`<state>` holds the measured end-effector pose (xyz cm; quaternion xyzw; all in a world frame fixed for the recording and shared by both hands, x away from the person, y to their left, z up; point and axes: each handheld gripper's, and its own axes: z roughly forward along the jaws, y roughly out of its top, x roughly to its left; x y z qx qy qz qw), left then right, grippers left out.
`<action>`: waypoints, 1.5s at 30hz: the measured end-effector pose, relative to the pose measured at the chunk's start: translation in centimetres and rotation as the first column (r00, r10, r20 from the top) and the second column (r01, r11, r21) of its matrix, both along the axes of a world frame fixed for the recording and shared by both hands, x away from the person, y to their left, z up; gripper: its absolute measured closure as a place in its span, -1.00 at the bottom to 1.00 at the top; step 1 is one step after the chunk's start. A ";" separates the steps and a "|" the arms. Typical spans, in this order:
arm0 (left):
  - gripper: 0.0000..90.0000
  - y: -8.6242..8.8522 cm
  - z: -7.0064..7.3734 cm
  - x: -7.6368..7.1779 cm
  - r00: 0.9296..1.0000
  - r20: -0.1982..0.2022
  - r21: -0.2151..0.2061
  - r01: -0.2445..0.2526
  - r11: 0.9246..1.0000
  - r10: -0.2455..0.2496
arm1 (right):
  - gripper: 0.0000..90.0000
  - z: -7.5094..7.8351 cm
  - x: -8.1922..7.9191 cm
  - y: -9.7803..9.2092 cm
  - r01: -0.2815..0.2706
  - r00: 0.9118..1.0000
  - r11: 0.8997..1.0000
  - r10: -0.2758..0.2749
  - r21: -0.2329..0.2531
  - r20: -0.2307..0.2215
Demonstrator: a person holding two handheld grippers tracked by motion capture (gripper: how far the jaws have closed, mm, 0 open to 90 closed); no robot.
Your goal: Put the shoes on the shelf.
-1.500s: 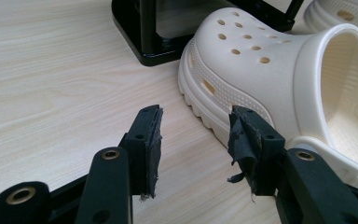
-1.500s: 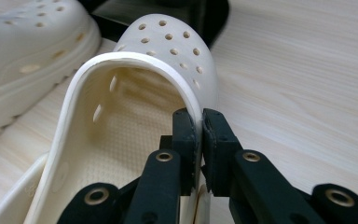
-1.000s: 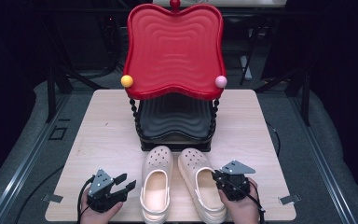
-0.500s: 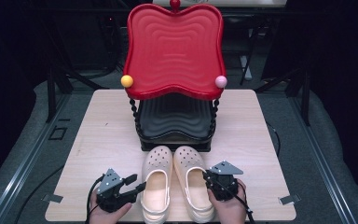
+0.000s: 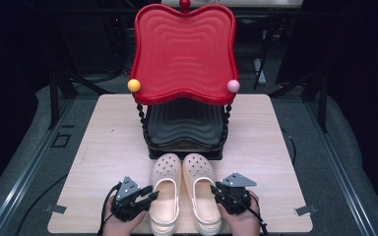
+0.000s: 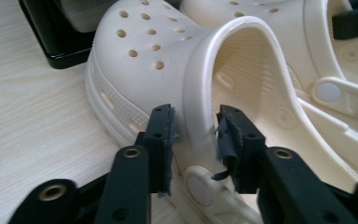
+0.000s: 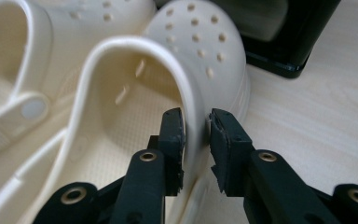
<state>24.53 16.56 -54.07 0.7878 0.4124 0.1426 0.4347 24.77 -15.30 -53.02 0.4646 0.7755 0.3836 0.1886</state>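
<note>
Left gripper (image 6: 193, 135): jaws part-open, straddling outer wall of left clog (image 6: 177, 70), not yet pinching. Right gripper (image 7: 196, 137): same on right clog (image 7: 168, 65). Toes point ahead of jaws toward rack (image 5: 184, 142).

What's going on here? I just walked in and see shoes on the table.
A person holds a gripper in each hand at a wooden table. The left gripper straddles the side wall of the left cream clog, and the right gripper straddles the wall of the right clog. Both clogs rest side by side on the table, toes toward a two-tier rack with a red top shelf.
</note>
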 end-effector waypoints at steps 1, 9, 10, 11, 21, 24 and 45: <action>0.51 -0.1 0.0 0.0 1.000 0.000 -0.001 -0.003 1.000 0.003 | 0.70 -0.3 -0.1 -0.1 0.000 1.000 1.000 0.000 -0.001 -0.007; 0.68 -0.4 0.6 0.1 1.000 0.008 0.020 0.006 1.000 -0.007 | 0.75 0.0 -0.5 0.0 -0.005 0.999 0.996 0.009 0.091 -0.040; 0.70 -0.4 0.6 0.1 1.000 0.008 0.020 0.006 1.000 -0.007 | 0.75 0.0 -0.5 0.0 -0.008 0.999 0.994 0.013 0.106 -0.051; 0.70 -0.5 0.6 0.1 1.000 0.011 0.013 0.007 1.000 -0.007 | 0.75 -0.1 -0.6 0.1 -0.006 0.998 0.992 0.013 0.123 -0.057; 0.70 -0.8 0.5 0.0 1.000 0.019 0.014 0.006 1.000 -0.006 | 0.72 -0.3 -1.1 0.7 -0.011 0.998 0.993 0.017 0.115 -0.053; 0.69 -0.6 0.3 0.0 1.000 0.017 0.001 0.000 1.000 0.000 | 0.69 -0.4 -1.2 0.7 -0.015 0.999 0.995 0.019 0.096 -0.039; 0.50 -1.3 1.2 1.1 0.998 0.063 -0.006 -0.013 1.000 0.013 | 0.54 -0.1 -0.3 1.8 -0.042 0.993 0.999 0.044 -0.019 0.108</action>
